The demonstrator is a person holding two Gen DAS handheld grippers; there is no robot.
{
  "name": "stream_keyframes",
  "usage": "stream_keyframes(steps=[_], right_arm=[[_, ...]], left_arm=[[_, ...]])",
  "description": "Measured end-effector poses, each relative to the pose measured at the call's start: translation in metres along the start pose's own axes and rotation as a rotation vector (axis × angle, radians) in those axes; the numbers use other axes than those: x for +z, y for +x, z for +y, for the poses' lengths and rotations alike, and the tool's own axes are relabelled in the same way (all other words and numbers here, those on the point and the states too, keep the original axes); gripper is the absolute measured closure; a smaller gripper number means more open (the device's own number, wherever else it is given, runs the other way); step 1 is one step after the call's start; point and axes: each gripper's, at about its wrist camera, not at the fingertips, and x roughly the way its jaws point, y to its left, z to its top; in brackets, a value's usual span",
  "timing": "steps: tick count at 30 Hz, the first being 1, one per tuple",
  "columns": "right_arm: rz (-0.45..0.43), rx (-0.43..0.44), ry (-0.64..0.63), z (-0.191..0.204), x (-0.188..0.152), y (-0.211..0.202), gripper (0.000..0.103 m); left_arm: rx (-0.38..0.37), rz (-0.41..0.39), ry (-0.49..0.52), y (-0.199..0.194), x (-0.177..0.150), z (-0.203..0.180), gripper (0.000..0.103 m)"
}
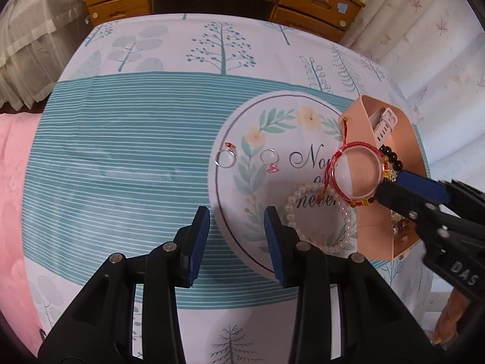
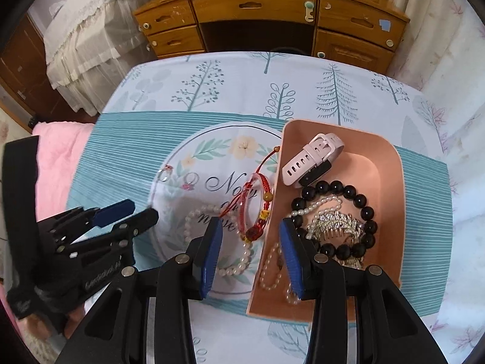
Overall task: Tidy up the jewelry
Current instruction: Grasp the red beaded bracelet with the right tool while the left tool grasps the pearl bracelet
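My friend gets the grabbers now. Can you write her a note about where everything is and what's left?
Left gripper: open, empty, above the cloth beside the pearl bracelet.
Right gripper: open, empty, fingers either side of the tray wall, red bracelet just ahead.
Done: watch, black beads and comb are in the tray.
Left: red bracelet, pearl bracelet and two rings are outside the tray; probably red bracelet first.

Both tongs angled steeply down. Left tongs (image 1: pixel 237 221) part open, nothing betw. pads. Right tongs (image 2: pixel 251 236) also part open, empty, pads apart.
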Motion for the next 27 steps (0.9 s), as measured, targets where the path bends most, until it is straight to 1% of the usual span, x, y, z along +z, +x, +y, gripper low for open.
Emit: stream_keyframes(steps=[5,6,7,10,15,16,19,25,26,27], right_arm=[[0.003,-0.078,-0.024,0.007,0.001,0.018,0.065],[0.0,-0.091,-0.029,0.008,0.001,0.02,0.07],[-0.001,-0.097,-0.032,0.009,0.001,0.021,0.08],[0.0,-0.088,-0.029,0.007,0.0,0.023,0.089],[-0.025,-0.035,0.022,-0.004,-0.003,0.012,0.092],[-0.034,-0.027,0.027,-0.005,-0.003,0.009,0.094],[-0.081,0.004,0.039,-0.008,-0.003,-0.007,0.096],[-0.138,0.035,0.039,-0.009,-0.005,-0.032,0.096],[-0.147,0.041,0.038,-0.009,-0.005,-0.036,0.096],[-0.151,0.044,0.039,-0.008,-0.006,-0.038,0.096]], left_arm=[[-0.005,0.022,0.029,0.011,-0.001,-0.014,0.069],[-0.006,0.027,0.036,0.013,-0.001,-0.017,0.069],[-0.006,0.029,0.039,0.015,-0.001,-0.018,0.069],[-0.016,0.037,0.047,0.019,0.001,-0.024,0.069],[-0.02,0.033,0.052,0.022,0.006,-0.03,0.069],[-0.016,0.031,0.055,0.022,0.006,-0.031,0.069],[-0.006,0.028,0.069,0.023,0.008,-0.035,0.069],[0.043,0.019,0.131,0.024,0.002,-0.045,0.068],[0.053,0.017,0.144,0.023,0.001,-0.046,0.069],[0.056,0.011,0.155,0.023,0.0,-0.048,0.076]])
